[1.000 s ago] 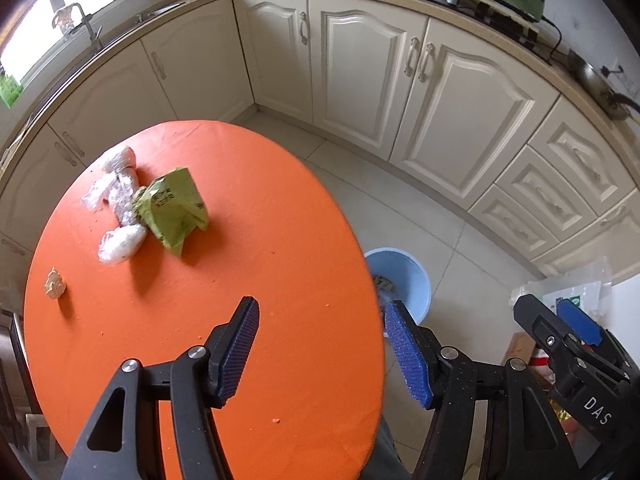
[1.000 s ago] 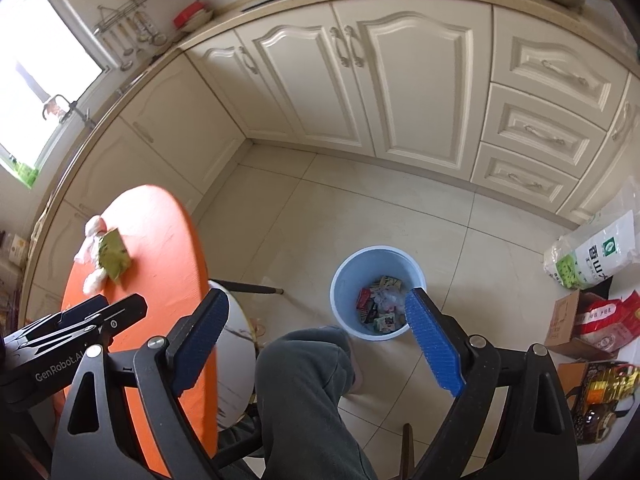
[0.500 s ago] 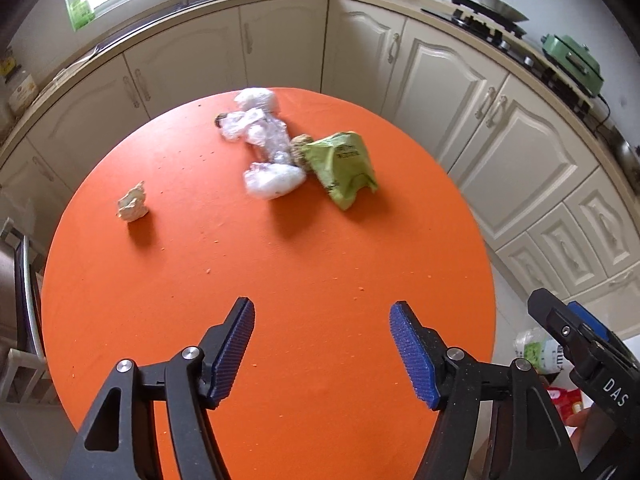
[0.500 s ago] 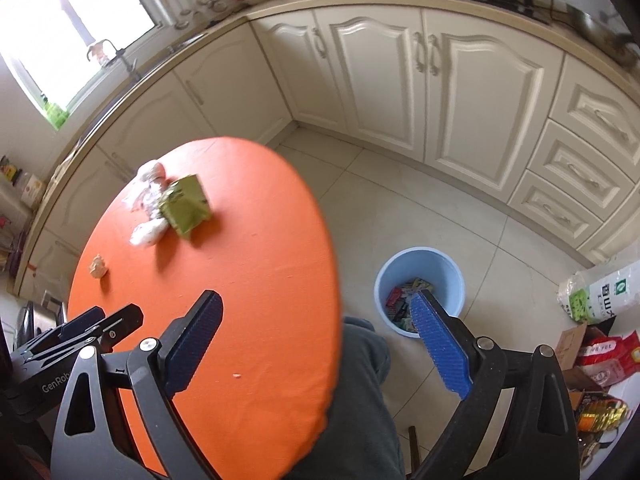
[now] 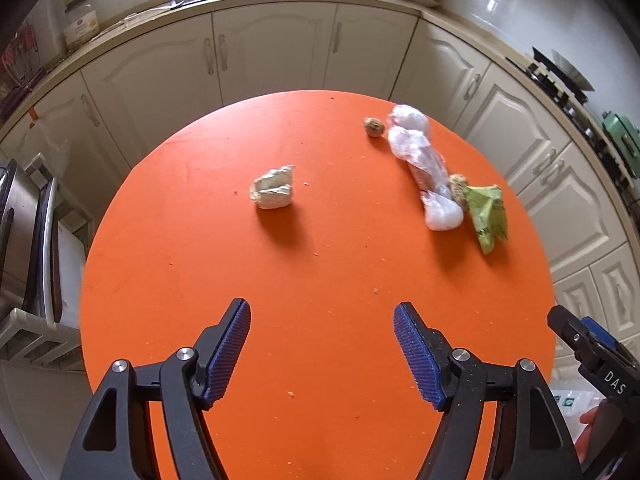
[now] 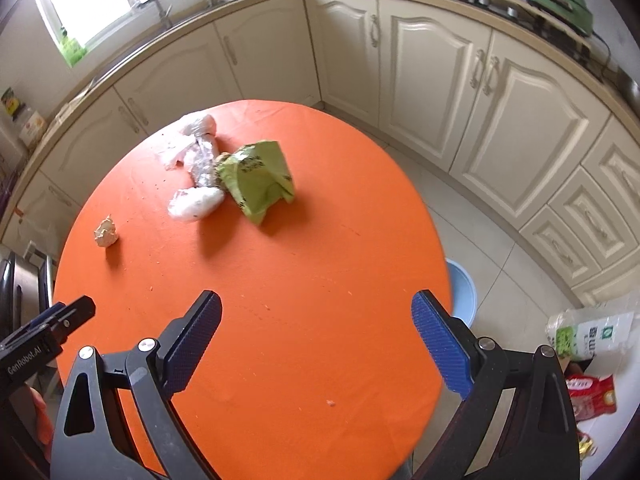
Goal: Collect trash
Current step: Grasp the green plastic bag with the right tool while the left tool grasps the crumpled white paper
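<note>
Crumpled beige paper wad [image 5: 273,192]: lies alone on the round orange counter [image 5: 312,320], far of the left claw [image 5: 322,350] and slightly left of its centre line, well apart from it. In the right wrist view the same wad [image 6: 106,232] sits at far left.

Clear crinkled plastic wrap bundle [image 5: 424,172]: far right on the counter, touching a crumpled green plastic packet [image 5: 486,214] on its right; a small brown lump [image 5: 374,127] lies just beside its far end. The right wrist view places bundle [image 6: 196,178] and packet [image 6: 258,180] far and left of the right claw [image 6: 316,344].

Light blue plastic bucket [image 6: 462,294]: seen only in the right wrist view, on the tiled floor, mostly hidden behind the counter's right edge; contents not visible.

Left claw: released, blue pads spread wide, nothing between them, over the counter's near part.

Right claw: released likewise, empty, over the counter's near right part.

Cream kitchen cabinets [image 6: 436,80] curve behind.
</note>
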A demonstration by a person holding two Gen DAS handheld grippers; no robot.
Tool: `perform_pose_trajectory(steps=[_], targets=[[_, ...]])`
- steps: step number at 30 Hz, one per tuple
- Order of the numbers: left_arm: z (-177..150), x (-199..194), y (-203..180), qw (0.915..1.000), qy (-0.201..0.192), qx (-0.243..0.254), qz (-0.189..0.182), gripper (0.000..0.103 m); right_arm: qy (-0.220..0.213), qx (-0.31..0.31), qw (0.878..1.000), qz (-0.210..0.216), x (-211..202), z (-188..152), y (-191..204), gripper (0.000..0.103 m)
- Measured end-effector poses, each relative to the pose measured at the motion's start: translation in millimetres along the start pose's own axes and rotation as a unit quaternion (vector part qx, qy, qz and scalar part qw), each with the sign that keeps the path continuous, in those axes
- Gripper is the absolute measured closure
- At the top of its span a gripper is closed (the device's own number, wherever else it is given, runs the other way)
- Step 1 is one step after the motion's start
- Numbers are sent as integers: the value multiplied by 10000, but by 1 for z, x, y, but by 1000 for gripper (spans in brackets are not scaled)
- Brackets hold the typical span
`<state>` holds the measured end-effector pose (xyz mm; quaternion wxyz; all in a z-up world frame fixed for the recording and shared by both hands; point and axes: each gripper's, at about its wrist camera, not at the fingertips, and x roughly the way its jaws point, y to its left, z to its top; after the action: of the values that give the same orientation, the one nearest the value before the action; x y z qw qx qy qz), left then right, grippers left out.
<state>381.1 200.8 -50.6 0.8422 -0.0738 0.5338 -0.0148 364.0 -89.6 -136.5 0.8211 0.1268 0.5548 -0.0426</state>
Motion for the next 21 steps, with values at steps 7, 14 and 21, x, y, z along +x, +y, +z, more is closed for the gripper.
perform_pose_trajectory(steps=[7,14,21], targets=[[33,19,29,9992,134,-369,94,29,147,-432,9989,-56,33,36,29,6],[68,53,46,9974,437,-558,131,29,448,-639,9969,-137,86,79,39,6],[91,88,60,9939,721,-831,44,29,666,-920,9935,3,128,94,44,13]])
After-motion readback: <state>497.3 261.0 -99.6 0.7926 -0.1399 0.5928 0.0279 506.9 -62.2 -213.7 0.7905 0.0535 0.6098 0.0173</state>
